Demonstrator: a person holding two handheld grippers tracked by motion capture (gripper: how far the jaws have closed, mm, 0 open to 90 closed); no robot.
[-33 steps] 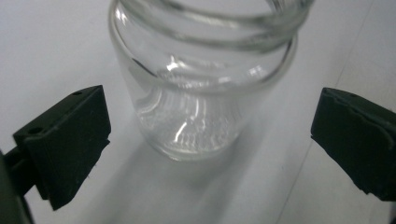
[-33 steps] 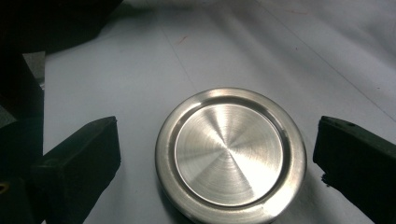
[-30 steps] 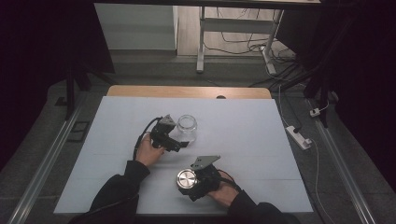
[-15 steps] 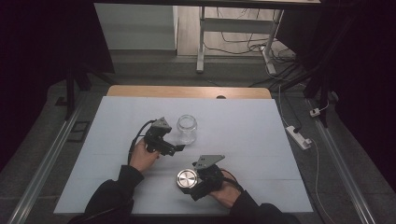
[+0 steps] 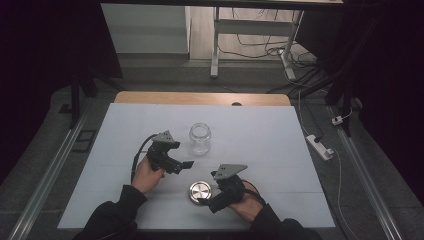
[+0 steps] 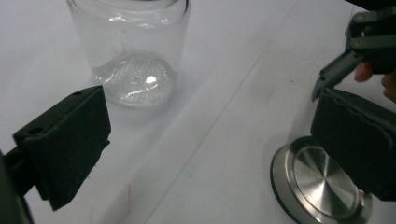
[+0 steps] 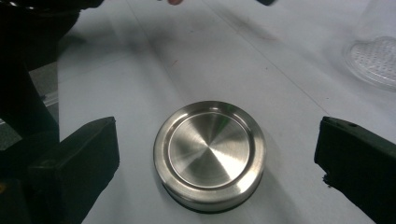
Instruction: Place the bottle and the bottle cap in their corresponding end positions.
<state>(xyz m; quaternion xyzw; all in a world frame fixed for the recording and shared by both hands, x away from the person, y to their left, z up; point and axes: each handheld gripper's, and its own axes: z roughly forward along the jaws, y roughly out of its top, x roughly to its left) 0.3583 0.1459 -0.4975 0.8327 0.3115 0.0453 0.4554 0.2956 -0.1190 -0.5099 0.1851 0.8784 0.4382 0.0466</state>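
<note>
An empty clear glass jar (image 5: 200, 138) stands upright without a lid on the white table (image 5: 280, 150). Its round steel lid (image 5: 200, 191) lies flat nearer the person. My left gripper (image 5: 184, 166) is open just left of and below the jar, touching nothing. In the left gripper view the jar (image 6: 130, 51) is ahead on the left and the lid (image 6: 322, 182) lies partly behind the right jaw. My right gripper (image 5: 212, 197) is open right beside the lid. In the right gripper view the lid (image 7: 210, 154) lies between the wide-apart jaws, untouched.
The other hand's gripper (image 6: 369, 42) shows at the top right of the left gripper view. A white power strip (image 5: 320, 146) lies on the floor off the table's right edge. A desk frame (image 5: 215, 45) and cables stand beyond the far edge.
My left gripper has drawn back from the jar toward the person, leaving the jar standing free. The right gripper and the lid have stayed in place.
</note>
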